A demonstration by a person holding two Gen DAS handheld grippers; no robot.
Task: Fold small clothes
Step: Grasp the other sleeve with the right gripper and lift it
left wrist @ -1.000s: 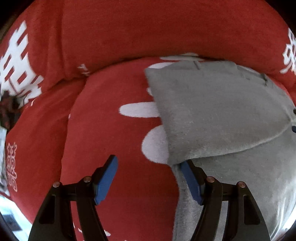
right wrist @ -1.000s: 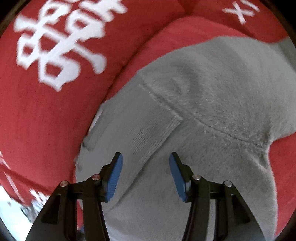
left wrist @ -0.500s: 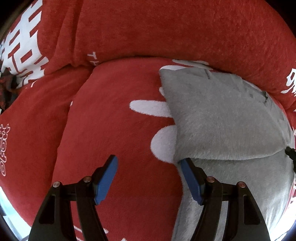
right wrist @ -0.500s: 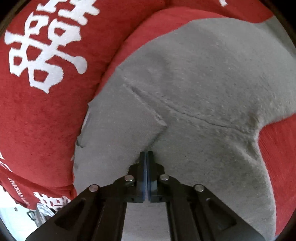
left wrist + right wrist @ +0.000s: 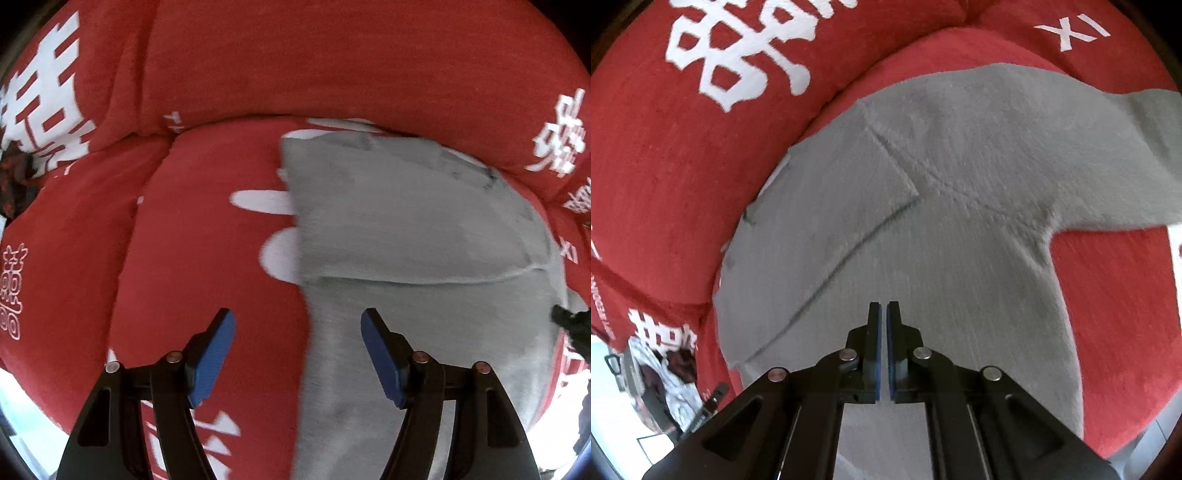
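Red plush cushions with white characters fill both views; your work surface is the seat cushion, with a back cushion rising across the top of each frame.

The grey garment lies flat on that seat, in the centre-right of the left wrist view. Its left edge runs down the middle of the frame, and a folded flap ends in a straight horizontal hem right of centre. Bare red seat stays open to the left of that edge.

Your left gripper hangs wide apart above the garment's left edge, one blue pad over red, the other over grey, nothing between them.

In the right wrist view the grey garment spans the centre; its right edge steps inward to bare red at the lower right. Your right gripper is nearly closed, a thin slit between pads, jaws parting slightly, no fabric pinched.
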